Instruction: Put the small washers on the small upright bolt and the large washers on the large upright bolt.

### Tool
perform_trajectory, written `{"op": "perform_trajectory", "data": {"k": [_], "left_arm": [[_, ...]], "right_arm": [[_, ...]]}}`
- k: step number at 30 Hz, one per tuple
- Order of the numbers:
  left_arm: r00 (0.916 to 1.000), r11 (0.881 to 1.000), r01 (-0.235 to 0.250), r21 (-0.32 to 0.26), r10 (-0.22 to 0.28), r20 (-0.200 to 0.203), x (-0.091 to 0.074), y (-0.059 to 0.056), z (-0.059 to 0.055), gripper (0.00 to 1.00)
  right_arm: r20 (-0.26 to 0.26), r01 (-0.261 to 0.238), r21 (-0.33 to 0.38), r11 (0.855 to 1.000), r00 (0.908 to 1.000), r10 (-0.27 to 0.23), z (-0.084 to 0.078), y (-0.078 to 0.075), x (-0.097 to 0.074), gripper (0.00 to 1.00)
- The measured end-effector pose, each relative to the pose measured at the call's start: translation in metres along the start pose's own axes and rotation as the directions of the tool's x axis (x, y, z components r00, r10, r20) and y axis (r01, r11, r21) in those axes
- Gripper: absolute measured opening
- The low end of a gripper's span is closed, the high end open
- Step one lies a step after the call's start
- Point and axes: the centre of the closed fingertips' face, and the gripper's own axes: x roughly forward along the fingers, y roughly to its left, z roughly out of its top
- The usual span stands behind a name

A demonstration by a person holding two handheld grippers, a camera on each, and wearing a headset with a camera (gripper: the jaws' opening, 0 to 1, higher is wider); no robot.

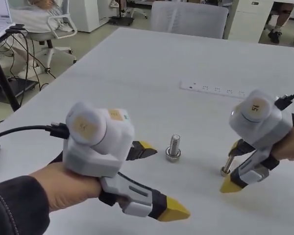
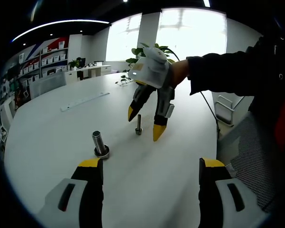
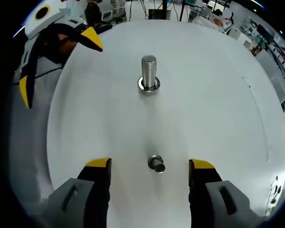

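Jaws on both grippers are spread wide with nothing held: the right gripper [image 1: 232, 167] points down with the small bolt [image 3: 156, 163] upright between its two jaws, seemingly straddling it to seat or check a washer. The large bolt [image 1: 173, 147] stands just beyond one jaw tip of the left gripper [image 2: 150, 163], with a ring at its foot that looks like a washer. That gripper hangs low over the table [image 1: 137, 73], probably leaving the right one room.
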Motion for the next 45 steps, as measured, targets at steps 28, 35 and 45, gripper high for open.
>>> {"op": "perform_trajectory", "data": {"k": [28,35,45], "left_arm": [[1.0,1.0,-0.002,0.006,0.002,0.006,-0.003,0.001,0.002,0.83],[1.0,1.0,-0.001,0.011,0.001,0.008,-0.004,0.0,0.003,0.83],[0.9997,1.0,-0.002,0.022,0.002,0.024,-0.008,-0.002,0.008,0.83]], "right_arm": [[0.162,0.032,0.114,0.993,0.9856,-0.05,-0.003,0.011,-0.011,1.0],[0.203,0.046,0.159,0.986,0.9761,-0.078,-0.005,0.017,-0.018,1.0],[0.256,0.081,0.204,0.976,0.9575,-0.133,-0.005,0.029,-0.034,1.0]]}}
